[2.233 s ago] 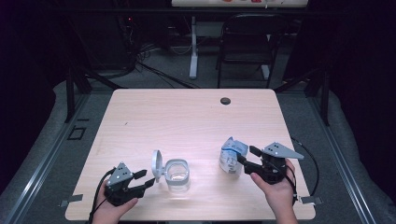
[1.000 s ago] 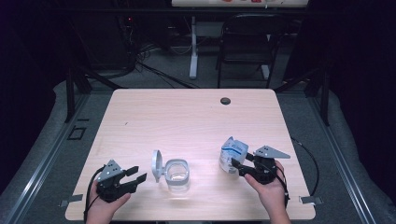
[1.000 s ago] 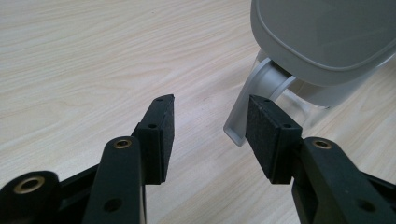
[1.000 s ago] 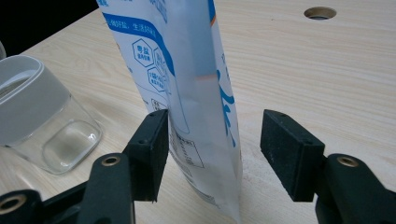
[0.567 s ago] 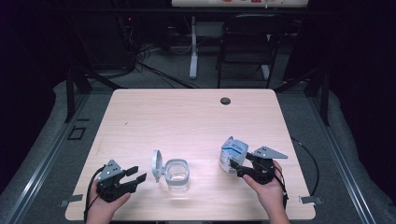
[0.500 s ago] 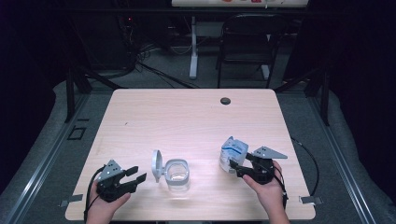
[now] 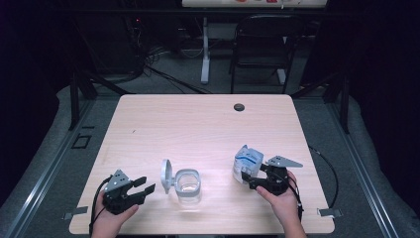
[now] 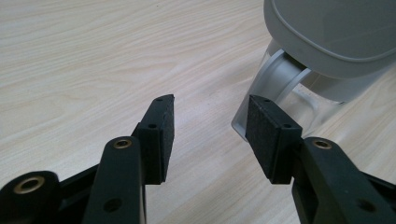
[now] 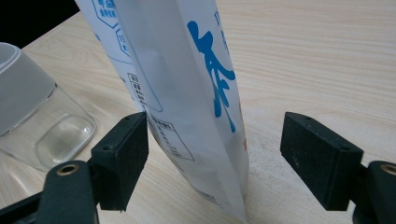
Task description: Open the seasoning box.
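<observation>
A: Where do we have the pouch [image 9: 187, 88]?

B: Upright on the counter [image 7: 198, 124], between the jaws of our right hand-held gripper [image 7: 253, 178]. They've just been spreading; the far pad is clear of it.

A: And our left hand-held gripper [image 8: 210, 135]?

B: Spread, gripping nothing, beside the glass jar [image 7: 188, 184] and its raised lid [image 7: 166, 175].

Bright lit table [image 7: 198, 124], dark surroundings, soft focus (close-ups slightly blurred)
</observation>
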Available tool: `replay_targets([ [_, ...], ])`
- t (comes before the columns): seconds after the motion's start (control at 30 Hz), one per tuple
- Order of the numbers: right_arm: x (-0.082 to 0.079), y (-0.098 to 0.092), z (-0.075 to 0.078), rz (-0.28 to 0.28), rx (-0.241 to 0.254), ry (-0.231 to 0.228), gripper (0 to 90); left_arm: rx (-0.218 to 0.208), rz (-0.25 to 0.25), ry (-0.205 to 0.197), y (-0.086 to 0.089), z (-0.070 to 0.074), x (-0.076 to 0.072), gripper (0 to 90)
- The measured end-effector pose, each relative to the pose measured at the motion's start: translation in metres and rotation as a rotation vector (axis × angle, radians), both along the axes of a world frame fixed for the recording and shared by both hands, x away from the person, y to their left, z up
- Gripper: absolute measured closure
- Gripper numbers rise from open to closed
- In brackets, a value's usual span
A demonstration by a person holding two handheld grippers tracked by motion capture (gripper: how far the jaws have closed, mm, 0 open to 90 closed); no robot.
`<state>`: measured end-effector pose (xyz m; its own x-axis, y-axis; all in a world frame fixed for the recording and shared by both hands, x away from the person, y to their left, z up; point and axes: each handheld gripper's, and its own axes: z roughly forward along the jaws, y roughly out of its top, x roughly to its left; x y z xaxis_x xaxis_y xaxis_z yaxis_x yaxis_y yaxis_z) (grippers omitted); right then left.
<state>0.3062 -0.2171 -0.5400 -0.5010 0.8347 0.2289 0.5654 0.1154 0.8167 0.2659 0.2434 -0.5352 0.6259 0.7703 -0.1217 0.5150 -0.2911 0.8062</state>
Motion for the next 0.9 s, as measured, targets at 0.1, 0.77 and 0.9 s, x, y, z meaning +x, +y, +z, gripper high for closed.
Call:
replay_targets([
  [0.1,0.0013,0.0011,-0.0014,0.011,-0.010,0.013,22.6,0.000,0.001,0.000,-0.0001,-0.0004,0.0002,52.7],
  [0.77,0.0054,0.0081,-0.0083,0.022,-0.055,0.038,22.0,0.001,0.000,0.001,-0.0001,-0.0018,0.0008,52.7],
  [0.9,0.0052,0.0098,-0.0092,0.021,-0.061,0.039,24.7,0.001,-0.001,0.002,-0.0005,-0.0020,0.0007,52.7],
])
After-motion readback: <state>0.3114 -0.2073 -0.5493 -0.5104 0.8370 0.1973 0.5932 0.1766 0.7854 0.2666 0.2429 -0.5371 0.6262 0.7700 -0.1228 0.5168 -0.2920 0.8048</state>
